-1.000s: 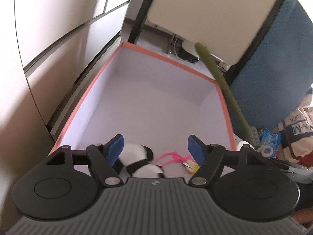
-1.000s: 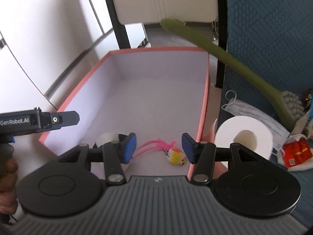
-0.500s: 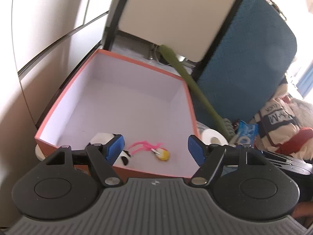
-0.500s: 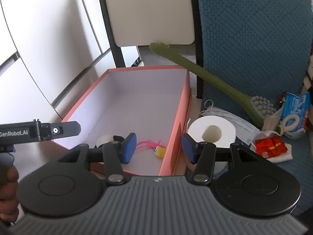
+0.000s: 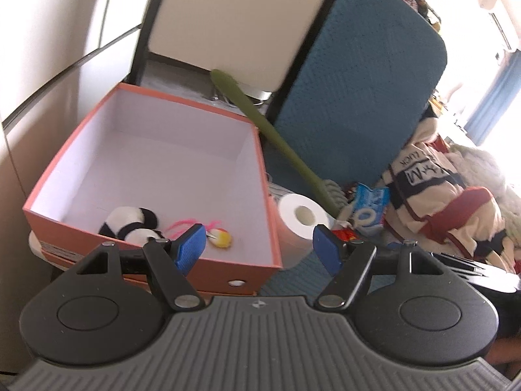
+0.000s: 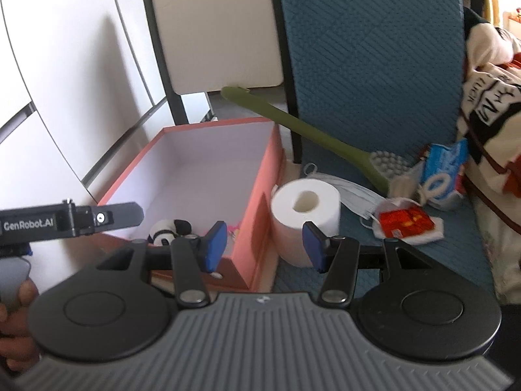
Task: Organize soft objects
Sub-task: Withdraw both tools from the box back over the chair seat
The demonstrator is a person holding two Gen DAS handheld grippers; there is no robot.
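Both the left gripper (image 5: 259,245) and right gripper (image 6: 264,241) gape wide and empty near the box (image 5: 273,228), which holds a panda toy (image 5: 130,223).

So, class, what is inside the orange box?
Inside the orange box: a panda plush and a small yellow toy with pink strands. The left fingers hide some floor.

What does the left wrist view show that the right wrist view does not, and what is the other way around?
Only the left wrist view: the small yellow toy with pink feathers lying plainly on the box floor, and the left gripper with open, empty jaws.

Only the right wrist view: the face mask behind the roll, the red packet, and the right gripper, open and empty.

Both: the orange box, panda plush, toilet paper roll, green brush, blue packet.
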